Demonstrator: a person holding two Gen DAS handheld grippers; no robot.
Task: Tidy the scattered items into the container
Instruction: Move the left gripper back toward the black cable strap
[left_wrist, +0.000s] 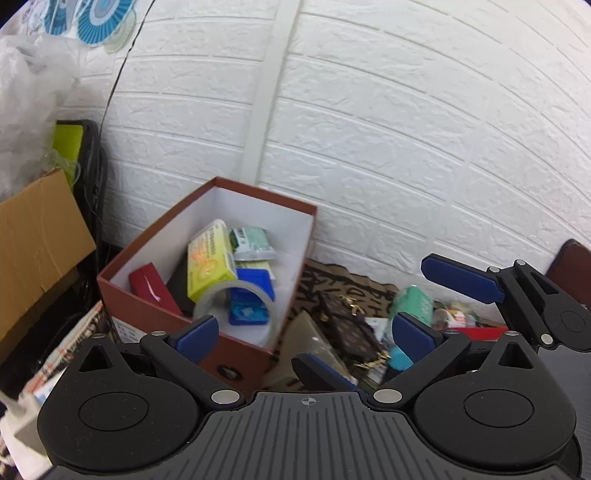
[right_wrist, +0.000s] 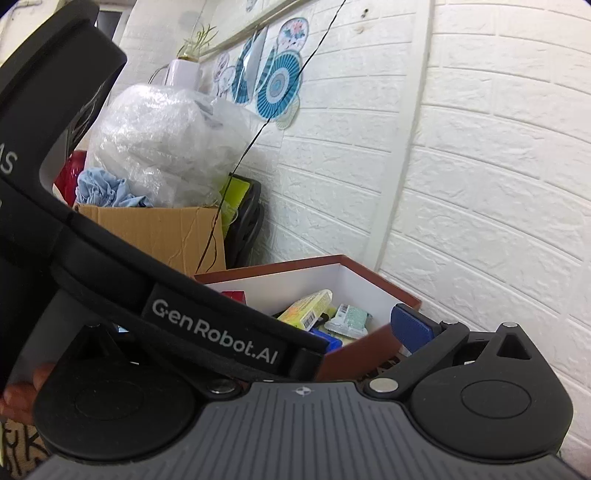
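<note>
A red-brown box (left_wrist: 122, 295) with a white inside stands against the wall. It holds a yellow-green carton (left_wrist: 208, 266), a red case (left_wrist: 149, 288), a blue item (left_wrist: 251, 299), a clear tape roll (left_wrist: 236, 306) and a green-white packet (left_wrist: 251, 242). To its right lie a brown patterned pouch (left_wrist: 343, 325), a green pack (left_wrist: 413, 304) and other small items. My left gripper (left_wrist: 303, 325) is open and empty, over the box's near corner. My right gripper (left_wrist: 360, 312) is wide open above the pouch, holding nothing. In the right wrist view one blue pad (right_wrist: 410, 326) shows by the box (right_wrist: 369, 343); the left gripper's body hides the other.
A cardboard carton (right_wrist: 155, 229) with a plastic bag (right_wrist: 159, 147) on it stands left of the box. A black cable (left_wrist: 114, 85) hangs down the white brick wall. Magazines (left_wrist: 70, 354) lie at the lower left. A hand (right_wrist: 18, 391) holds the left gripper.
</note>
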